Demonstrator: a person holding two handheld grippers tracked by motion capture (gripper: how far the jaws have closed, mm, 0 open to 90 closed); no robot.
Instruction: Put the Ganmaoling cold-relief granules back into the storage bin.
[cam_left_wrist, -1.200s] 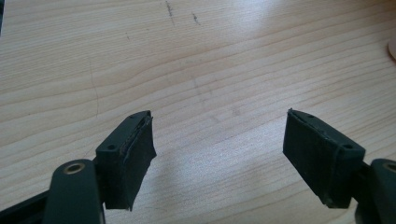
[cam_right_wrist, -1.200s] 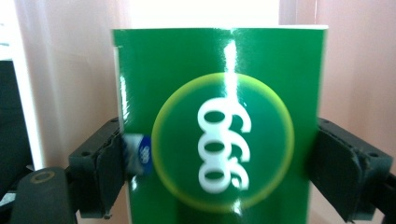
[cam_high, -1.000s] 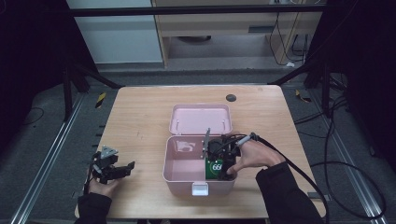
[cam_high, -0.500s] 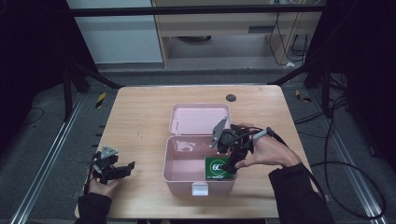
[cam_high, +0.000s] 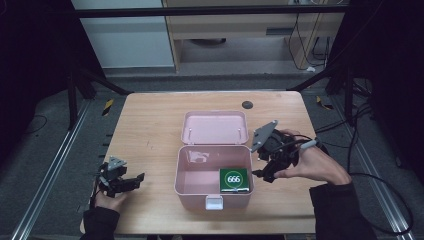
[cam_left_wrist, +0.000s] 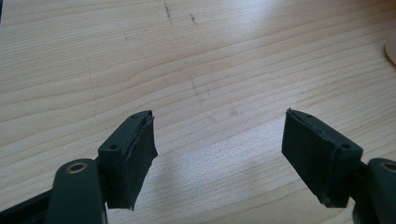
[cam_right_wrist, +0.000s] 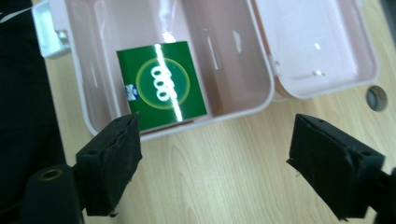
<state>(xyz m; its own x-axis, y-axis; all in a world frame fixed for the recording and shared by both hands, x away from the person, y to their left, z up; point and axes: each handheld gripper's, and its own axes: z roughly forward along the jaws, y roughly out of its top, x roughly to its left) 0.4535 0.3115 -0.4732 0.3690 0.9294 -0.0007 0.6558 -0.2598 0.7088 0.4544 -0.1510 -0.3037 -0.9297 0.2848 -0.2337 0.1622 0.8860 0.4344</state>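
Pink box (cam_high: 213, 172) sits open at the middle of our wooden table (cam_high: 150, 125), its lid (cam_high: 215, 127) laid flat behind it. From the left, our left gripper (cam_high: 134, 181) rests near the front left edge, jaws wide over bare wood, well apart from the box. Inside, a green packet (cam_high: 233, 180) marked 666 lies flat in the front right corner. Just right of the box our right gripper (cam_high: 265, 176) hovers, jaws parted with nothing between them, having just been closing. A dark round spot (cam_high: 247, 105) lies near the far edge.

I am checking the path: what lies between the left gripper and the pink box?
Only bare wooden table lies between the left gripper and the pink box, as the high view shows.
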